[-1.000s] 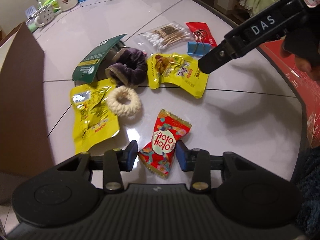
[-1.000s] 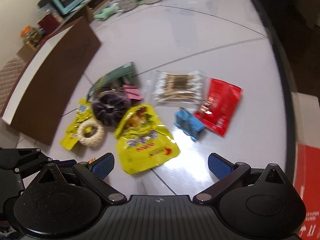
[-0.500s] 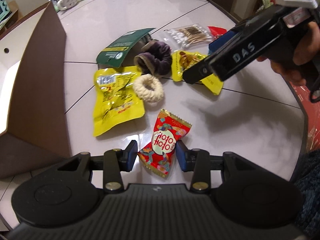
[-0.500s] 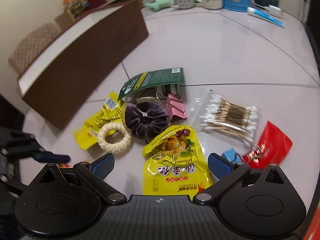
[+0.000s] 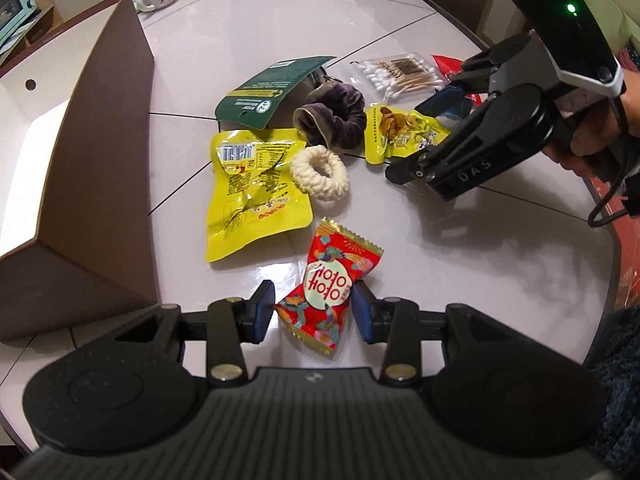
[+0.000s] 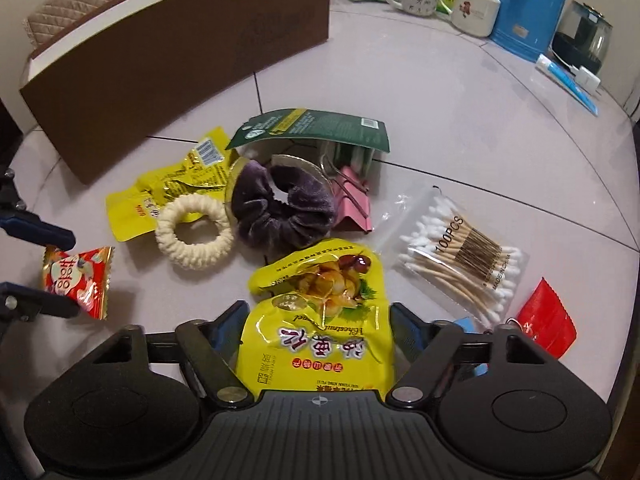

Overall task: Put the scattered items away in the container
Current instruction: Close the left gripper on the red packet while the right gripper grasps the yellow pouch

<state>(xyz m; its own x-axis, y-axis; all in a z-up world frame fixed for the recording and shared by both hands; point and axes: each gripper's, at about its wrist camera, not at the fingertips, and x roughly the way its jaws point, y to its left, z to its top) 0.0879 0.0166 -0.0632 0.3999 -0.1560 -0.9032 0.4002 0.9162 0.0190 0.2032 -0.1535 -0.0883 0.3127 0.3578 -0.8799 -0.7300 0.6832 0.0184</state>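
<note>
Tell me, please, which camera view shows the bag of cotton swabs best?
The right wrist view: the bag of cotton swabs lies close and whole, its "100PCS" label legible. In the left wrist view it is farther off and small, its right end hidden by the right gripper.

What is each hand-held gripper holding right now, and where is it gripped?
The left hand-held gripper pinches the red candy packet across its middle. The right hand-held gripper straddles the yellow chestnut pouch; a firm grip cannot be told.

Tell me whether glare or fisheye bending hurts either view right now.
Left wrist view: bright glare on the table beside the red candy packet, and the brown box looks bowed. Right wrist view: softer sheen, and the chestnut pouch is still readable.
</note>
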